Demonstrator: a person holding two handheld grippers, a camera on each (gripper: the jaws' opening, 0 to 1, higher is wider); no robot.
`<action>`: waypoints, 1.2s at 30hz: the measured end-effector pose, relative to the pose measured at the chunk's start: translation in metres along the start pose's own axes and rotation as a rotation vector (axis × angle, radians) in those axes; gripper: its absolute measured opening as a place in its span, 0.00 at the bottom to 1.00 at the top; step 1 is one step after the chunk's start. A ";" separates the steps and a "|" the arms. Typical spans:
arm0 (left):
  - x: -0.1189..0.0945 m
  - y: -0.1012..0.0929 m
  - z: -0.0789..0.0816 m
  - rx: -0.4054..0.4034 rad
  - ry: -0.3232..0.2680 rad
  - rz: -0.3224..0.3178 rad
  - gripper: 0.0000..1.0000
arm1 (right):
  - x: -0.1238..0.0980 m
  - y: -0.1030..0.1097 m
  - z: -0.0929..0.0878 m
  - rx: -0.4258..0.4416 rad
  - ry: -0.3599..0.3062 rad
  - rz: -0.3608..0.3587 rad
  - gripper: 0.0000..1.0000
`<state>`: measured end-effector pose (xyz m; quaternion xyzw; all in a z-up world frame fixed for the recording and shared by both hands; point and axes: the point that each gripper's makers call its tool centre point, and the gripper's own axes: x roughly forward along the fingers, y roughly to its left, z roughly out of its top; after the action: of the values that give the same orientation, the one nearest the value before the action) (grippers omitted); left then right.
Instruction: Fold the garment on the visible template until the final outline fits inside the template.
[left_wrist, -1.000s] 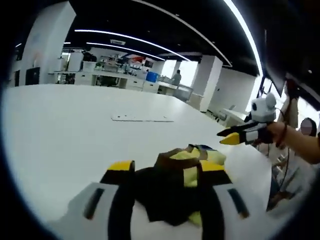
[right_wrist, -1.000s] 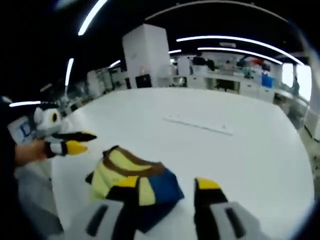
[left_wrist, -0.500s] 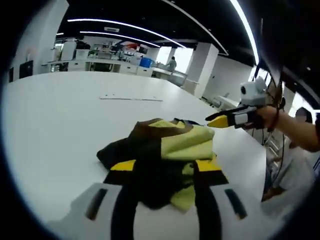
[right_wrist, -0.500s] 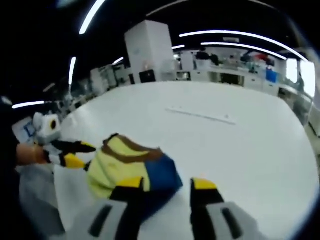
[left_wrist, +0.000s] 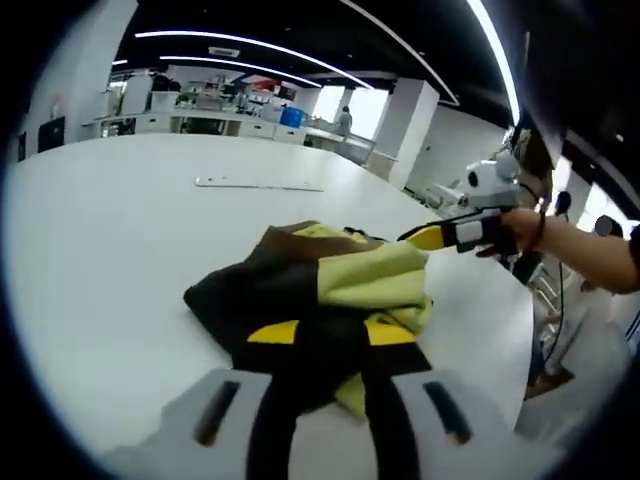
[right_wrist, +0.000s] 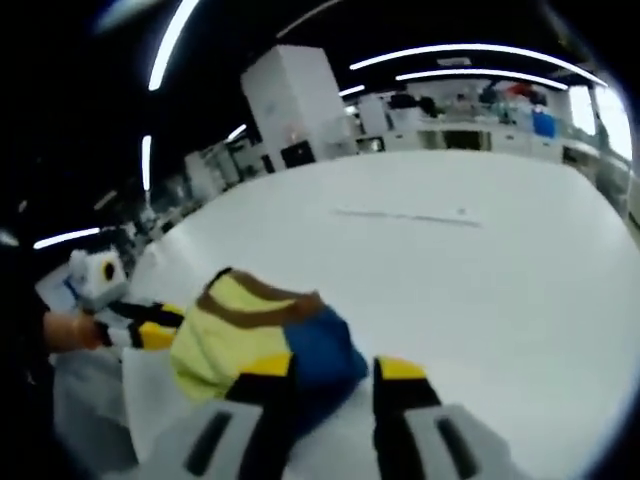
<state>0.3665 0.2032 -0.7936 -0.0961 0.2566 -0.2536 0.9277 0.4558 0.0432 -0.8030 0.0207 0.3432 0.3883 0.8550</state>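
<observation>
1. I'm seeing the garment (left_wrist: 320, 290) lying bunched on the white table (left_wrist: 110, 240); it is a heap of yellow, brown and dark cloth, with a blue part showing in the right gripper view (right_wrist: 325, 350).
2. The left gripper (left_wrist: 325, 335) is sitting at the near edge of the heap in the left gripper view; its yellow-tipped jaws are standing apart with dark cloth lying between and over them; I cannot tell whether they are pinching it.
3. The right gripper (right_wrist: 325, 370) is sitting in the right gripper view with its jaws parted; the left one is overlapping the blue and yellow cloth, the right one is over bare table; nothing is visibly clamped.
4. In the left gripper view the right gripper (left_wrist: 440, 236) is coming in from the right, held in a hand (left_wrist: 515, 230), tip just beside the heap's far right edge.
5. In the right gripper view the left gripper (right_wrist: 150, 330) is coming in from the left, tip touching or just behind the yellow cloth; I cannot tell which.
6. A thin pale strip (left_wrist: 260, 184) is lying flat on the table, far beyond the garment, well apart from it; also visible in the right gripper view (right_wrist: 405, 216).
</observation>
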 end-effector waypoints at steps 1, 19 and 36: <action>0.001 0.000 0.000 0.002 0.003 -0.005 0.16 | 0.001 0.000 -0.001 0.003 0.003 0.004 0.27; -0.002 -0.004 -0.002 -0.036 0.023 -0.041 0.00 | 0.011 -0.017 -0.021 0.129 0.051 -0.050 0.08; -0.026 0.006 0.032 -0.011 -0.077 0.001 0.00 | -0.001 -0.015 -0.012 0.093 0.011 -0.064 0.00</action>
<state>0.3670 0.2229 -0.7568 -0.1110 0.2222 -0.2479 0.9364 0.4582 0.0292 -0.8165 0.0473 0.3658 0.3448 0.8632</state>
